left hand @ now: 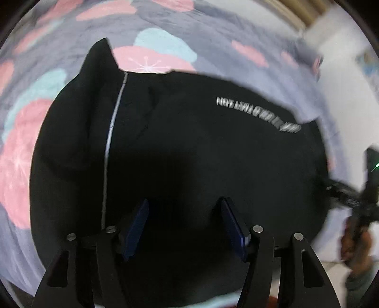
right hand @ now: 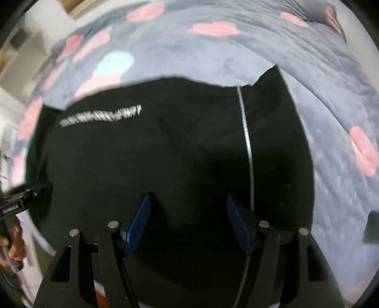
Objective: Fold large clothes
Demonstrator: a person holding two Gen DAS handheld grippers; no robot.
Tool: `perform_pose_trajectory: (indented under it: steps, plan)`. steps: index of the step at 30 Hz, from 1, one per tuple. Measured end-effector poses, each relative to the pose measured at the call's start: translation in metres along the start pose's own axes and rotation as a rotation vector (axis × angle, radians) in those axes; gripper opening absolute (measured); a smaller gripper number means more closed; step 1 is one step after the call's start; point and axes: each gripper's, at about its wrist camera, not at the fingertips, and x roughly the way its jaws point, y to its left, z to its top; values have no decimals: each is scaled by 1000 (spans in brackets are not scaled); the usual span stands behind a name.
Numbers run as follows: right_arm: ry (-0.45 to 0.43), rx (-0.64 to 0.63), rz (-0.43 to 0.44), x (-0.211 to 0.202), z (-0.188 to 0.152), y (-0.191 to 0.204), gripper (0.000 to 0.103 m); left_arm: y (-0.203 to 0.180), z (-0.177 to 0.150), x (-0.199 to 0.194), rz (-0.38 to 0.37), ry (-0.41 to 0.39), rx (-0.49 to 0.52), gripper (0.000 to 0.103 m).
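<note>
Above black garment [left hand: 189, 154], left gripper [left hand: 184, 222] open, empty

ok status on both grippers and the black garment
Left gripper open, right gripper open, nothing between pads. Black garment lies on floral bedspread. Nothing in the way.

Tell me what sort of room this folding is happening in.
Most likely a bedroom: the black garment lies spread on a grey bedspread printed with pink and pale-blue shapes, seemingly covering a bed, with pale walls beyond its edge.
</note>
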Motion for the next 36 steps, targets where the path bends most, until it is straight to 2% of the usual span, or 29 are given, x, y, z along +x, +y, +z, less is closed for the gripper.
perform_pose_trajectory:
  steps: [1,5,10,13,16,20,27,32,36]
  plan:
    - [4,-22,-26,7,-1,4,70,-5,-1,10,44,0,23,71]
    - [29,-82,-101,22,-2,14,70,-9,3,20,94,11,23,76]
    - [54,-68,-95,10,-2,14,70,-10,6,11,102,3,13,76]
    - [55,-55,-90,-11,-2,15,70,-19,7,-16,55,-29,10,76]
    - [13,-59,-82,-45,-1,22,70,-37,8,-55,55,-108,48,76]
    - [-65,-64,-90,-101,4,35,70,-71,14,-108,97,-214,88,76]
    - [-219,-98,-126,-199,-3,64,83,-110,11,-194,131,-370,96,76]
    - [-292,-85,-153,-243,-4,65,83,-133,6,-224,137,-394,61,76]
    - [-312,-70,-151,-260,-11,64,84,-149,-2,-229,183,-386,61,76]
